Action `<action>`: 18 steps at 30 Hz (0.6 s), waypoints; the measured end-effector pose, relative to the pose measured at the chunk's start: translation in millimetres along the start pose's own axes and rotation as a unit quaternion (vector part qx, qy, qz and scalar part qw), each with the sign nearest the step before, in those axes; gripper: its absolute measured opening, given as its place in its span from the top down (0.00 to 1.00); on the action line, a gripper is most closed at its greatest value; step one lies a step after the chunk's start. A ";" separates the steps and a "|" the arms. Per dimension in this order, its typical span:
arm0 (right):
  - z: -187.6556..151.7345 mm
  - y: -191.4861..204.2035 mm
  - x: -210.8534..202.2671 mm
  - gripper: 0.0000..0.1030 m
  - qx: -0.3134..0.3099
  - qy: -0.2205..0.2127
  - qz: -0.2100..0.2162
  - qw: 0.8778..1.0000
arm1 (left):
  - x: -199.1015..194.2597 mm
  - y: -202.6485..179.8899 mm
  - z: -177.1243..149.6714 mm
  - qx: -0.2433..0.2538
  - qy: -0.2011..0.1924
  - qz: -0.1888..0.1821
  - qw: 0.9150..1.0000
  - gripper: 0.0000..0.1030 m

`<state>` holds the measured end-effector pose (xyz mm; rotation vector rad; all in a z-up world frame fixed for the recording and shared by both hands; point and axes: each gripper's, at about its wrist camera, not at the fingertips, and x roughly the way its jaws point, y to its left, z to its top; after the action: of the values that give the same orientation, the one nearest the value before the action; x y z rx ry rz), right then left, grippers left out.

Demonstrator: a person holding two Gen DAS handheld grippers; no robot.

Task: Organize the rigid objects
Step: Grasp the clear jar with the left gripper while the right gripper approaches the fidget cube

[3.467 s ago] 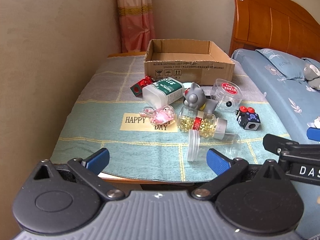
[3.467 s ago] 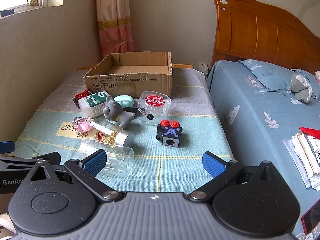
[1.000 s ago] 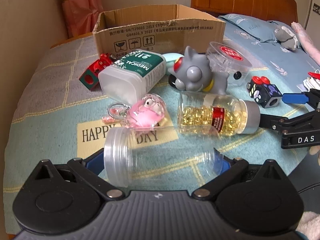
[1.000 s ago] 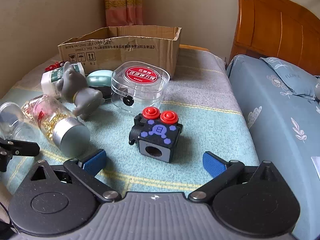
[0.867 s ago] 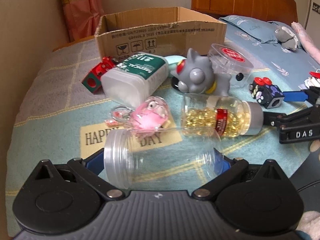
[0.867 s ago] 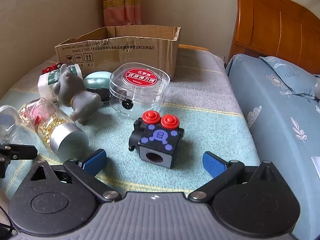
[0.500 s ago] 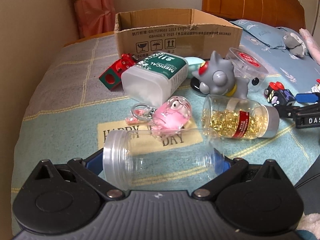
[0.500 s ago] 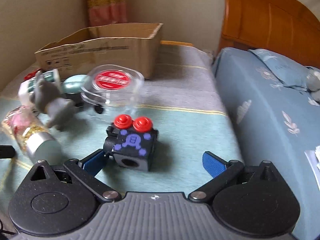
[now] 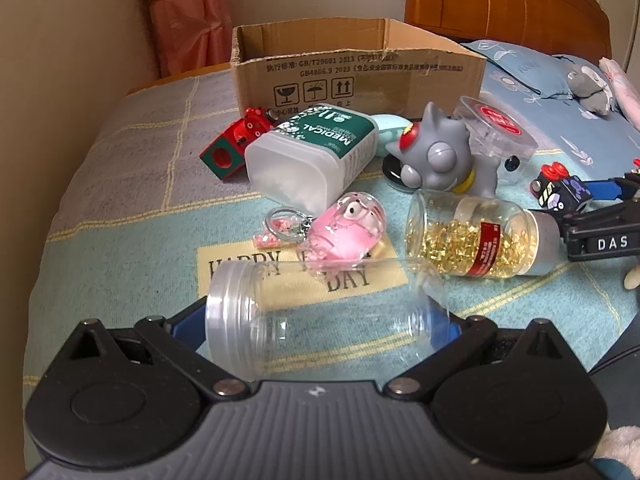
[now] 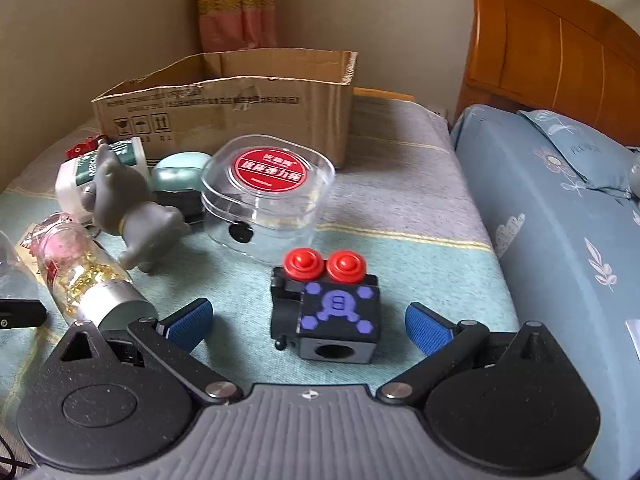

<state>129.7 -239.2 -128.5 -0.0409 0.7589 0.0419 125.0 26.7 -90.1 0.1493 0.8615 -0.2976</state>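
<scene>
My left gripper (image 9: 320, 322) is shut on an empty clear plastic jar (image 9: 320, 316), held sideways above the blue cloth. Beyond it lie a pink keychain (image 9: 344, 232), a bottle of gold capsules (image 9: 476, 236), a white medical bottle (image 9: 316, 152), a grey cat toy (image 9: 436, 156) and a red-green cube (image 9: 232, 148). My right gripper (image 10: 310, 322) is open, its blue pads on either side of a black fidget cube (image 10: 328, 308) with red buttons. An open cardboard box (image 10: 236, 104) stands at the back.
A clear round container with a red label (image 10: 268, 196) and a teal case (image 10: 180, 174) sit in front of the box. A bed with blue sheets (image 10: 560, 216) runs along the right. A wall closes the left side.
My left gripper took hold of the clear jar and lifted it off the cloth. My right gripper moved forward until the black fidget cube sits between its open pads.
</scene>
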 end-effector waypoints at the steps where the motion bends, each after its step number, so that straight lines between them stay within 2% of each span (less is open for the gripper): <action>1: -0.2 -0.6 0.2 0.00 -0.001 -0.002 0.002 1.000 | 0.3 -0.4 0.6 -0.002 0.002 -0.001 1.000 0.01; 12: 2.8 -2.7 2.7 0.00 -0.008 -0.002 0.010 1.000 | -7.6 -5.4 1.6 -0.012 -0.001 0.016 1.000 0.01; 18: 4.2 0.0 2.3 0.02 -0.013 0.000 0.013 1.000 | -7.3 -3.5 4.8 -0.016 -0.003 0.021 1.000 0.05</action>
<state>134.2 -238.9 -127.0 -0.0552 0.7597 0.0771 122.9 23.6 -81.4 0.1373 0.8566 -0.2450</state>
